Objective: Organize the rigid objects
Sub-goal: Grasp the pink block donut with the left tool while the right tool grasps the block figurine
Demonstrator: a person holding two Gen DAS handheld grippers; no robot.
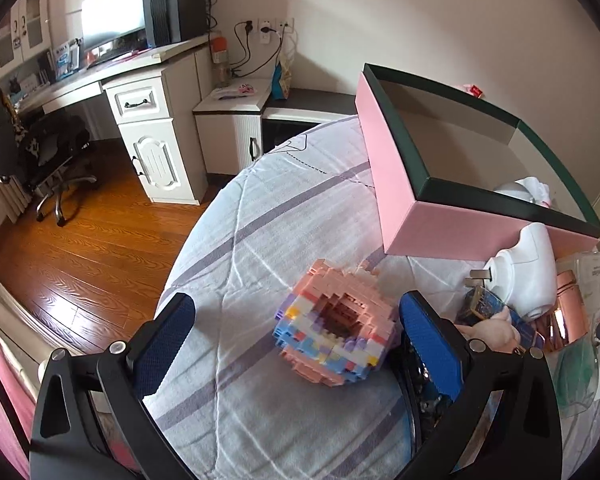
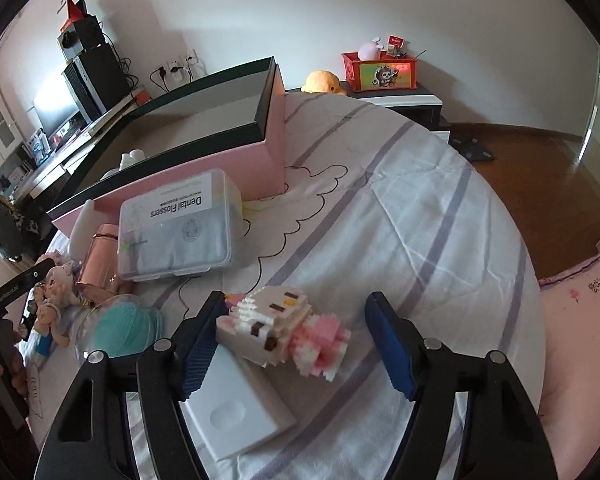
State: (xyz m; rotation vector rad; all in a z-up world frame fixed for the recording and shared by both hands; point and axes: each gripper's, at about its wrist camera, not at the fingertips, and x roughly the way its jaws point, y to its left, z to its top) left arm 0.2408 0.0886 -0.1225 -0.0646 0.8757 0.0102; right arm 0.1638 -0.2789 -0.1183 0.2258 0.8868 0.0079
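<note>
While both tools hung over the striped bed cover (image 1: 260, 220), the left hand-held gripper (image 1: 296, 328) stood spread wide around a ring-shaped brick model (image 1: 334, 332), whose side lay just beside the 3 o'clock finger; contact there was hard to judge. Bare cover ran toward 9 o'clock up to the bed's edge. At 1 o'clock the open pink box (image 1: 400, 176) sat near the far edge, a white item inside it half hidden by the rim. The right hand-held gripper (image 2: 296, 340) was likewise spread, with a white-and-pink brick cat (image 2: 280, 332) between its fingers, resting partly on a flat white case (image 2: 240, 412). Open cover stretched toward 2 o'clock. At 10 o'clock the dental flossers box (image 2: 180, 224) lay against the pink box's wall. Clutter at 9 o'clock was cut off.
</note>
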